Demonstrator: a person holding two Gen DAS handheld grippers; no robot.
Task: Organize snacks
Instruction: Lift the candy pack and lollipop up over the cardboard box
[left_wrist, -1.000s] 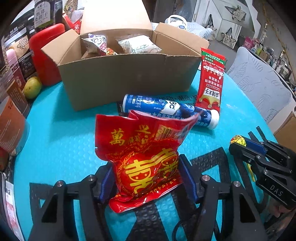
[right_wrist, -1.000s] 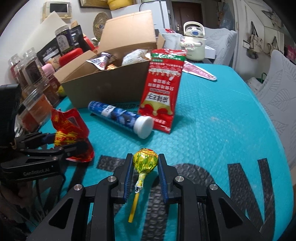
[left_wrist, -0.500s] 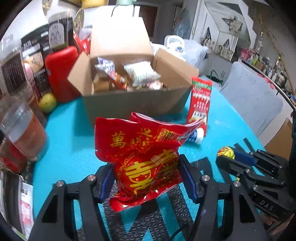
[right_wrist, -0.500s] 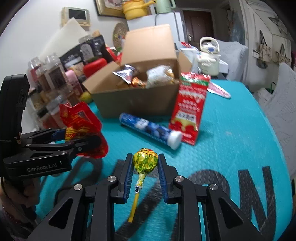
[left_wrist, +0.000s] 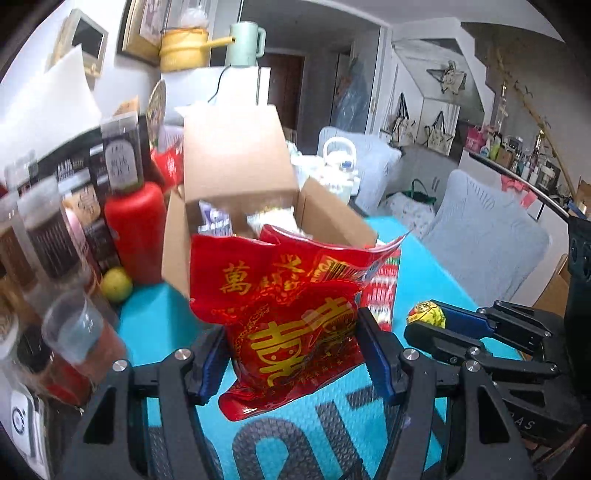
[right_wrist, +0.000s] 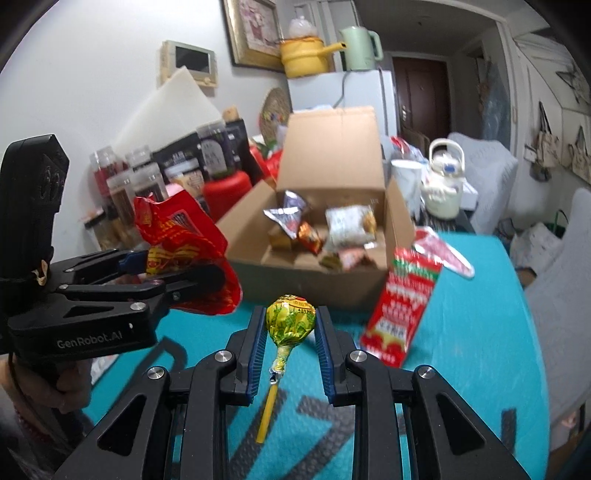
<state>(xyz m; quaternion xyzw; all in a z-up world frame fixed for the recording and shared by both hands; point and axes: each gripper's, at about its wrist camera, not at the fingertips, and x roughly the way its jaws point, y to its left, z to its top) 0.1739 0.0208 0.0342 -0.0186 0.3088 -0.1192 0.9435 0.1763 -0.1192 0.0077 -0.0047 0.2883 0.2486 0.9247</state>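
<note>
My left gripper (left_wrist: 291, 350) is shut on a red snack bag with gold characters (left_wrist: 284, 306), held in the air in front of the open cardboard box (left_wrist: 236, 170). My right gripper (right_wrist: 291, 332) is shut on a yellow-green wrapped lollipop (right_wrist: 290, 321), its yellow stick hanging down between the fingers. In the right wrist view the left gripper (right_wrist: 207, 275) with the red bag (right_wrist: 181, 236) hovers at the left, near the box (right_wrist: 332, 155), which holds several snack packets. A red sachet pack (right_wrist: 402, 310) leans by the box's right corner.
Jars and a red bottle (left_wrist: 136, 229) crowd the left side of the turquoise table (right_wrist: 480, 332), with a yellow-green fruit (left_wrist: 116, 284) beside them. A white kettle (right_wrist: 443, 192) and mug stand behind the box. A grey chair (left_wrist: 487, 236) sits at the right.
Both grippers have risen off the table with their loads. The box interior now shows more from above, and the blue tube has dropped out of view.
</note>
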